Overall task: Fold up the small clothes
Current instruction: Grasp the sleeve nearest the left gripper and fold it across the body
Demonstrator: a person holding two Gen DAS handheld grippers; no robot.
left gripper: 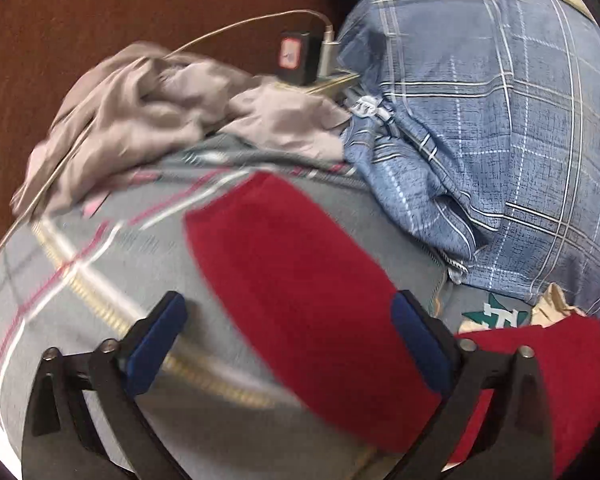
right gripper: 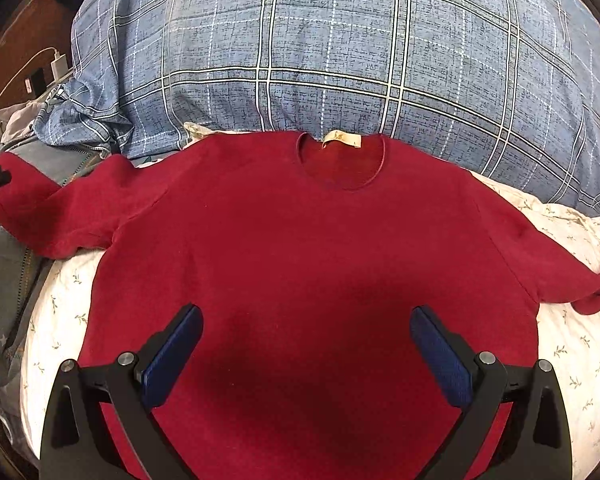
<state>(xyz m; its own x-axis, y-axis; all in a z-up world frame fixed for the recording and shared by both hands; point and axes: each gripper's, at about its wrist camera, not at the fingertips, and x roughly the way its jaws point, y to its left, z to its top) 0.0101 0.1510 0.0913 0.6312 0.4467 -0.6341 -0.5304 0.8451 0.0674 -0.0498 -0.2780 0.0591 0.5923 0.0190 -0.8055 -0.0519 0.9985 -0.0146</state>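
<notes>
A bed's floral white sheet [right gripper: 572, 344] carries the spread red sweater [right gripper: 300, 260], with a blue plaid pillow [right gripper: 340, 60] behind.

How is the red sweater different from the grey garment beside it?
The red knit sweater lies spread flat, neck opening up, sleeves out to the sides; the grey thin garment is a crumpled heap. The sweater rests on white floral fabric, the grey garment at the bed's edge. Neither is folded.

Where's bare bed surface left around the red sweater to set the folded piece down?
Free: floral sheet right of the red sweater, below its sleeve; a narrower floral strip on the left, under the other sleeve. Crowded: blue plaid quilt right behind the collar, crumpled grey garment, charger and cable at far left.
</notes>
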